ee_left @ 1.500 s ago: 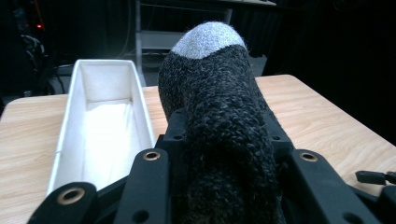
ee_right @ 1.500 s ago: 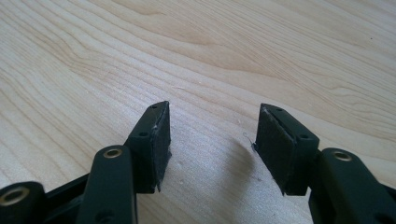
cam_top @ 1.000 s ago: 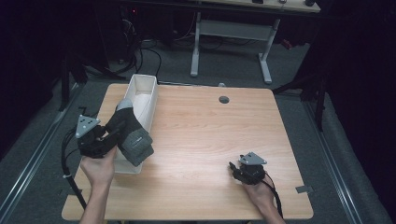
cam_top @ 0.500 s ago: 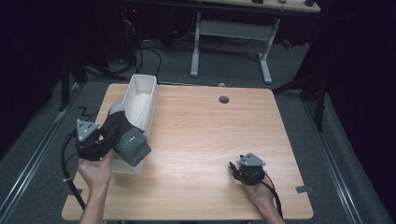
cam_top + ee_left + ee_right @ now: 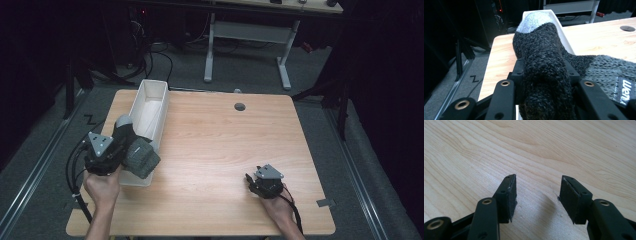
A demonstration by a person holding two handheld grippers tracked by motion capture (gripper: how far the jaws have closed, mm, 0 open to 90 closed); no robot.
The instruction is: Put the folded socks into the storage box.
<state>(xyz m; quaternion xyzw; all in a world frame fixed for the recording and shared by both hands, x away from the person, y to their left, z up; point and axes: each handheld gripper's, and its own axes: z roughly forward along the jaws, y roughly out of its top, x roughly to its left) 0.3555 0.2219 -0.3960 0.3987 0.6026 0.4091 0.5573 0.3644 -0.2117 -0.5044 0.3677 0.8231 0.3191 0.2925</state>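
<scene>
L gripper is clamping a thick knit sock, jaws squeezing it from both sides w/ the fabric bulging up between them. The sock is dark charcoal w/ a pale grey toe; a lighter grey part w/ a sewn label is hanging off to one side. It's sitting at the near end of the white bin, over the bin's near rim, toe pointing along the bin's length toward its far end. The bin itself is lying along the left edge of the table.

Handling, as a guess: the sock is soft, light, floppy, not fragile, not slippery since the wool is gripping the pads well. Free ends are going to droop and may be catching on the bin wall, so the hold mid-body looks about right; pinching a bunched fold is probably safer than a single layer. To land it inside, prob. needs lowering until the loose part is clearing the rim.

R gripper is resting well to the right of the bin, near the table's front edge, jaws apart, nothing between them, just bare wood underneath.
</scene>
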